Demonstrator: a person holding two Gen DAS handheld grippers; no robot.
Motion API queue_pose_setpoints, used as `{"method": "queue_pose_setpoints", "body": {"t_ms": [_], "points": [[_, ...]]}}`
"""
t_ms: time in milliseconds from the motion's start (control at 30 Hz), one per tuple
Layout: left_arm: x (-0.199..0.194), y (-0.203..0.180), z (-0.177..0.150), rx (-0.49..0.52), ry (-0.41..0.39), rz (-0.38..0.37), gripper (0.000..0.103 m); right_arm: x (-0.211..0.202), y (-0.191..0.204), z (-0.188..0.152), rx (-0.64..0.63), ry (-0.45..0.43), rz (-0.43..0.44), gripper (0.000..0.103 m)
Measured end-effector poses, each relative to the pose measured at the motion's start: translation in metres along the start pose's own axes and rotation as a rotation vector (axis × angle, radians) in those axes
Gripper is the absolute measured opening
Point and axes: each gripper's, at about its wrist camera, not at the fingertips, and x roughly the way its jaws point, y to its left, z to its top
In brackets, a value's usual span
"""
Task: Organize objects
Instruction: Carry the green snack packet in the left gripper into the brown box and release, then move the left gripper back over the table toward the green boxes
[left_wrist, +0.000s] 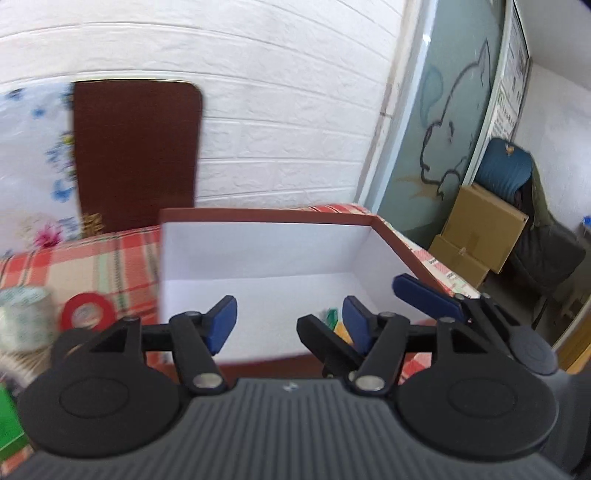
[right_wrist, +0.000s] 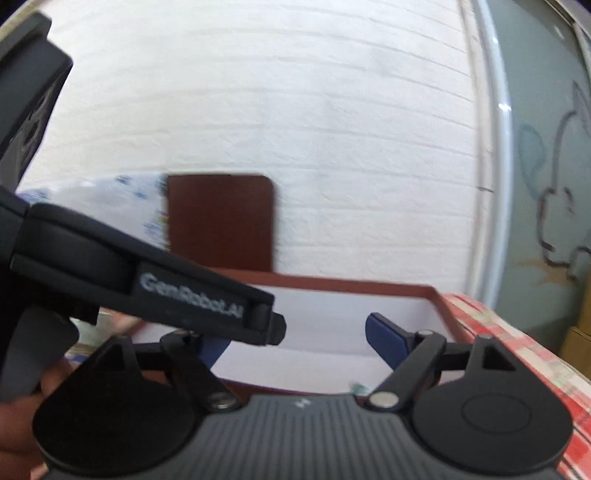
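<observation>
A red-rimmed box (left_wrist: 266, 254) sits on plaid cloth (left_wrist: 92, 258) against white brick wall (left_wrist: 258, 110).

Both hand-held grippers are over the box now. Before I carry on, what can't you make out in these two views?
- Box contents: left wrist view, the left hand-held gripper covers all but green and orange scraps.
- Tape rolls: left wrist view, blurred, one cut by the edge.
- Box's left side: right wrist view, hidden behind the left hand-held gripper's body.
</observation>
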Motion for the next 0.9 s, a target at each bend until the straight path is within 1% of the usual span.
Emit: {"method": "queue_pose_setpoints", "body": {"t_ms": [33,67,100,133,167,233,267,300,333,367,400,433,500,567,633,700,767,800,833,867,900], "points": [[-0.009,0.006,-0.002,-0.01,-0.013,0.02,0.068,-0.007,0.013,-0.001,-0.023,-0.027,0.043,0.082],[-0.024,0.02,-0.009,-0.022,-0.027,0.06,0.07,-0.012,0.028,-0.003,-0.051,-0.043,0.075,0.08],[-0.041,0.037,-0.016,-0.035,-0.04,0.113,0.07,-0.011,0.047,-0.005,-0.077,-0.035,0.11,0.08],[-0.058,0.055,-0.022,-0.052,-0.049,0.17,0.071,-0.002,0.067,-0.007,-0.095,0.0,0.165,0.08],[-0.07,0.074,-0.028,-0.069,-0.045,0.242,0.071,0.01,0.086,-0.012,-0.113,0.048,0.228,0.077],[-0.09,0.113,-0.043,-0.097,0.005,0.436,0.071,0.022,0.125,-0.024,-0.15,0.151,0.318,0.074],[-0.096,0.134,-0.051,-0.114,0.034,0.52,0.071,0.027,0.142,-0.028,-0.167,0.199,0.358,0.073],[-0.102,0.154,-0.06,-0.142,0.066,0.588,0.071,0.033,0.16,-0.034,-0.182,0.237,0.397,0.072],[-0.107,0.175,-0.067,-0.179,0.1,0.632,0.07,0.034,0.175,-0.039,-0.198,0.266,0.426,0.072],[-0.11,0.194,-0.074,-0.224,0.125,0.655,0.07,0.038,0.19,-0.042,-0.213,0.293,0.444,0.071],[-0.113,0.209,-0.078,-0.27,0.136,0.665,0.07,0.045,0.203,-0.043,-0.222,0.317,0.461,0.07],[-0.117,0.223,-0.081,-0.312,0.139,0.673,0.07,0.042,0.214,-0.043,-0.228,0.333,0.48,0.069],[-0.12,0.248,-0.082,-0.373,0.136,0.671,0.07,0.058,0.235,-0.036,-0.24,0.345,0.511,0.069],[-0.119,0.259,-0.08,-0.407,0.142,0.63,0.07,0.077,0.255,-0.025,-0.255,0.343,0.536,0.069],[-0.109,0.267,-0.075,-0.432,0.155,0.581,0.069,0.099,0.274,-0.024,-0.271,0.365,0.556,0.071],[-0.097,0.266,-0.07,-0.414,0.163,0.551,0.069,0.121,0.298,-0.031,-0.302,0.39,0.549,0.073],[-0.086,0.267,-0.067,-0.388,0.172,0.542,0.071,0.136,0.318,-0.039,-0.36,0.415,0.551,0.078],[-0.079,0.271,-0.068,-0.391,0.183,0.526,0.071,0.14,0.327,-0.045,-0.4,0.424,0.553,0.081],[-0.073,0.274,-0.071,-0.397,0.2,0.513,0.071,0.142,0.336,-0.051,-0.447,0.406,0.552,0.094],[-0.067,0.278,-0.075,-0.4,0.21,0.504,0.071,0.143,0.345,-0.057,-0.504,0.39,0.554,0.097],[-0.064,0.279,-0.079,-0.402,0.202,0.5,0.07,0.141,0.35,-0.061,-0.527,0.362,0.56,0.095]]}}
